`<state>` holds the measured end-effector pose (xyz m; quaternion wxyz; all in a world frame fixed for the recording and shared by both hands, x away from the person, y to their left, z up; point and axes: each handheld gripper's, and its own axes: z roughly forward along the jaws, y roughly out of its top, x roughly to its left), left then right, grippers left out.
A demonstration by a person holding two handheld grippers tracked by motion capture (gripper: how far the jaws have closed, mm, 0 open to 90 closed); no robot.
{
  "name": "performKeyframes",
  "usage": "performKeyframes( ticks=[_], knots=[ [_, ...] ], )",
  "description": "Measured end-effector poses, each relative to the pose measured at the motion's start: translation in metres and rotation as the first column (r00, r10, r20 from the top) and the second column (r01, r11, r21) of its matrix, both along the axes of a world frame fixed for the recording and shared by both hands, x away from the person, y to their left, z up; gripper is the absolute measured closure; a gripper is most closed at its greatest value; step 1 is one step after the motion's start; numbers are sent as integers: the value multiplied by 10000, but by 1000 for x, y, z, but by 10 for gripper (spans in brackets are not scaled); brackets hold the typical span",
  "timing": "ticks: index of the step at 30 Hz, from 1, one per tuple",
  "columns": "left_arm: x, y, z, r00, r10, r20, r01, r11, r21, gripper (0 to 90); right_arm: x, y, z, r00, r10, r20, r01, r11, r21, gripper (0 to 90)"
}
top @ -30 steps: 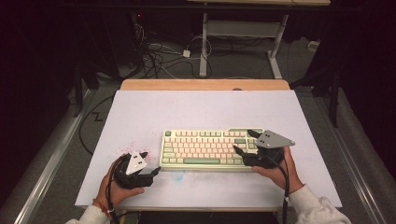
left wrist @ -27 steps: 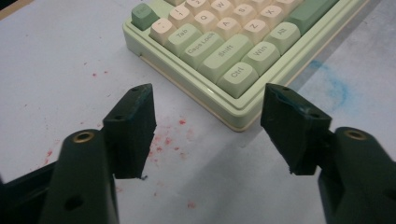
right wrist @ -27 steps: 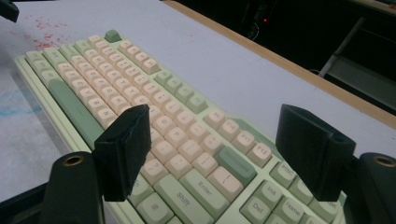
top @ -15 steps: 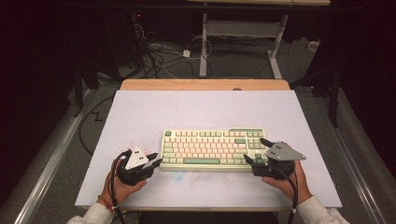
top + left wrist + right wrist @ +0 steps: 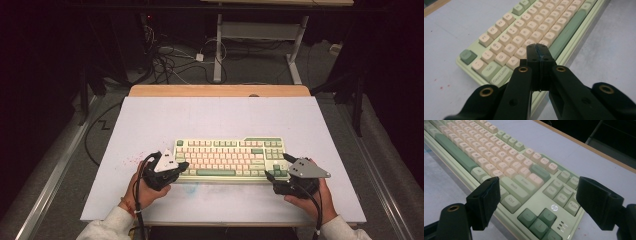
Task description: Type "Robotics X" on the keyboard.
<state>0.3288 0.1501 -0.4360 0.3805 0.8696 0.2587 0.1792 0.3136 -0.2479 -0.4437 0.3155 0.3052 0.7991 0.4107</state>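
Resting on the counter (image 5: 150,120), the keyboard (image 5: 227,159) lies between both grippers. The left gripper (image 5: 181,166) has just closed its fingers on nothing at the near left corner. The right gripper (image 5: 278,167) holds its fingers wide open, empty, at the near right corner.

The keyboard (image 5: 229,159) lies on the table (image 5: 215,115), toward its near edge and about midway across. The left gripper (image 5: 181,166) sits at the keyboard's near left corner, tips over its left end. The right gripper (image 5: 276,168) sits at the near right corner, tips over the arrow keys (image 5: 539,222). Cables (image 5: 172,60) lie on the floor behind the table.
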Motion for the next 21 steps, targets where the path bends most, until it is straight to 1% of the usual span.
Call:
performKeyframes(
  ticks=[4,8,9,12,14,15,17,21],
  knots=[
    [6,-14,3,9997,-233,-39,234,9997,115,875,-2,0,-2,10000,18,-23,-18,10000,-31,197],
    [12,-27,6,9988,-478,-113,479,9988,94,875,-4,3,-3,9999,156,-23,-156,9999,-73,197],
    [15,-35,7,9982,-575,-168,577,9982,133,875,-4,3,-3,9998,176,-59,-177,9998,-75,197],
    [19,-45,8,9969,-759,-198,763,9968,230,875,-3,5,-5,9997,224,-85,-226,9996,-197,198],
    [20,-48,7,9963,-820,-265,826,9963,233,875,-3,6,-6,9995,287,-97,-289,9992,-269,198],
    [21,-51,7,9959,-867,-269,876,9956,346,874,-3,7,-6,9995,292,-111,-295,9992,-283,198],
    [25,-59,5,9947,-966,-365,981,9943,422,874,-3,7,-7,9994,316,-142,-320,9990,-310,198],
    [29,-66,3,9934,-1054,-445,1077,9928,522,873,-3,8,-7,9993,347,-150,-352,9987,-356,199]
  ],
)
